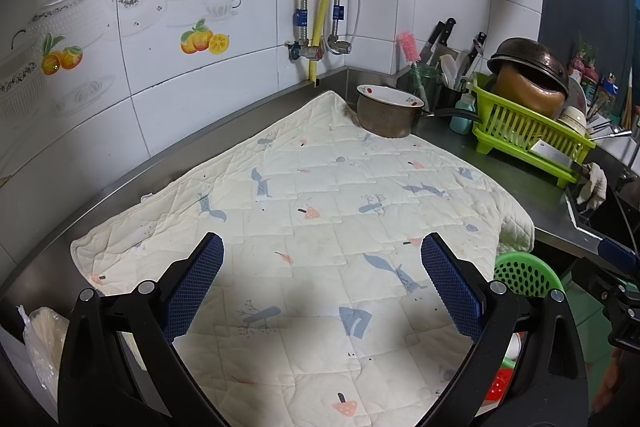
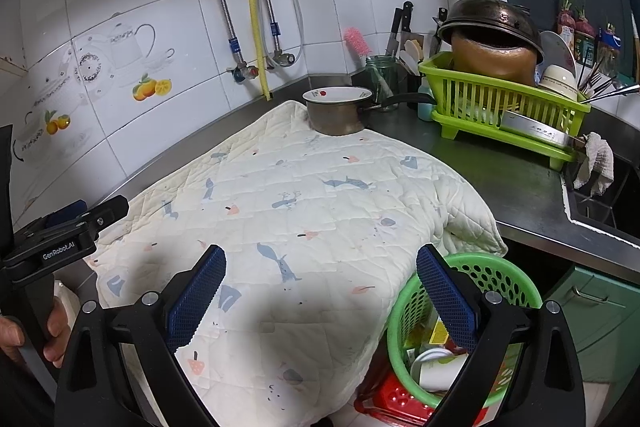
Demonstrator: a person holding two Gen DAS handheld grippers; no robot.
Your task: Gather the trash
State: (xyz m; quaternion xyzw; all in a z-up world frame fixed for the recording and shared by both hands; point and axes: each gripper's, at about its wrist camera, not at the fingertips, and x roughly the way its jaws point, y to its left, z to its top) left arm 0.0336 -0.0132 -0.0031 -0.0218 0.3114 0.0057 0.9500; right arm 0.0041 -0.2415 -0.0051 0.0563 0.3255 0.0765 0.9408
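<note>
Both jaws are held wide apart, empty, on the left gripper (image 1: 322, 267) and right gripper (image 2: 320, 267); a perforated green basket (image 2: 496, 277) is seen holding what may be cartons and a cup.

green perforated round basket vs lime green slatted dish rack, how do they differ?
The green perforated round basket sits below the counter edge, beside the overhanging quilted cloth; the lime green slatted dish rack stands on the steel counter. The basket is round with punched holes; the rack is rectangular with vertical slats. The basket holds packaging and a white cup; the rack holds an upturned pot and bowls. Both are green plastic.
</note>
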